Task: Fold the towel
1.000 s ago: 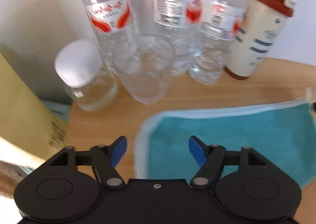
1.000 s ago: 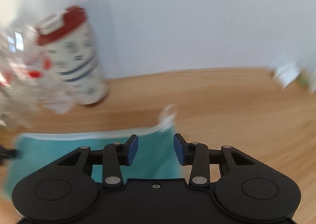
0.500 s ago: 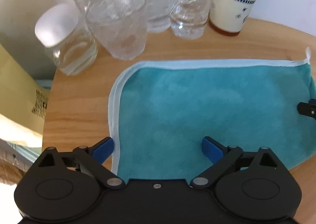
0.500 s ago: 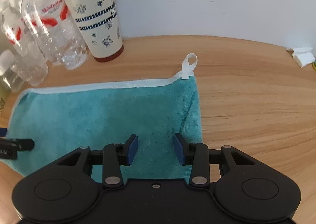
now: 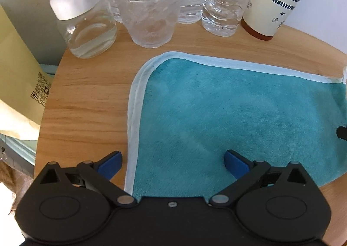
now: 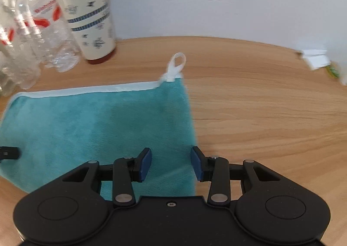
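Two sets of tongs hover over a teal towel (image 5: 238, 111) lying flat on a round wooden table (image 5: 86, 102). Left tongs (image 5: 173, 160), spread wide and empty, straddle the towel's white-trimmed left edge; right tongs (image 6: 170, 164), partly open and empty, sit over its right edge. A hanging loop (image 6: 176, 64) marks the far right corner. A glass tumbler (image 5: 149, 9), lidded jar (image 5: 83, 18), water bottles (image 5: 223, 5) and patterned cup (image 6: 89, 18) crowd the far left; bare wood stretches right.
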